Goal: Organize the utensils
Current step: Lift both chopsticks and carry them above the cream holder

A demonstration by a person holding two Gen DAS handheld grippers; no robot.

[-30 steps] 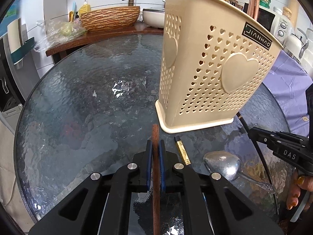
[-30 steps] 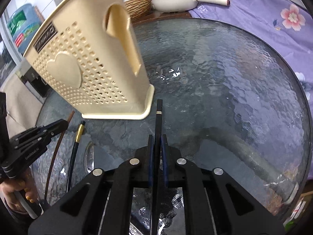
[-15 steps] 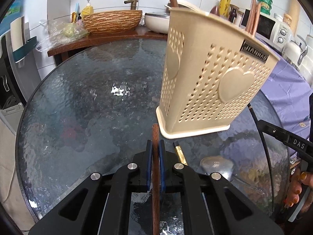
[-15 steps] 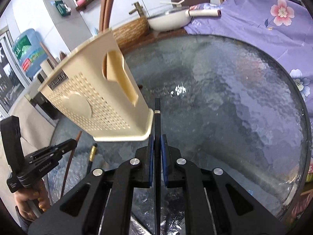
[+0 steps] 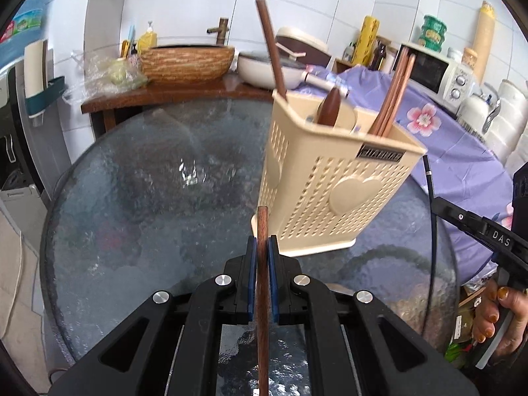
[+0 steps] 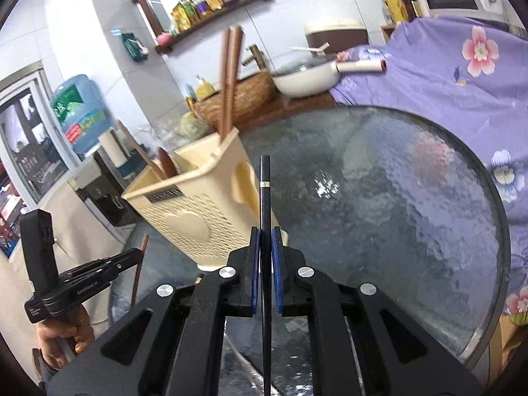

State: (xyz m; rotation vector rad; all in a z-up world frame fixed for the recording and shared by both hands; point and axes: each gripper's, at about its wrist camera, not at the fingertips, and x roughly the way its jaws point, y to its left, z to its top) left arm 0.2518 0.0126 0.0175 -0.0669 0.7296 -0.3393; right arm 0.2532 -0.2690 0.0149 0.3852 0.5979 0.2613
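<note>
The left tool [image 5: 263, 257] is clamped on a brown wooden chopstick [image 5: 263, 227], and the right tool [image 6: 265, 247] pinches a black chopstick [image 6: 265, 198], both raised beside the beige holder [image 5: 330, 181] on the table [image 5: 148, 198]. Each stick looks light, stiff and slick, so gripping near mid-length should limit pivoting.

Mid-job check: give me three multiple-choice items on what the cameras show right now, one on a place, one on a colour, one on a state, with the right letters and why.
1. Where does the beige utensil holder stand?
A. on the glass table
B. on the wooden counter
C. on the purple cloth

2. What colour is the chopstick in the right gripper?
A. brown
B. black
C. white

3. How are the left gripper's jaws?
A. wide open
B. shut on nothing
C. shut on a brown chopstick

Answers: 1 A, its base rests on the glass; 2 B, a black stick with a gold band; 3 C, the blue pads clamp the stick.
</note>
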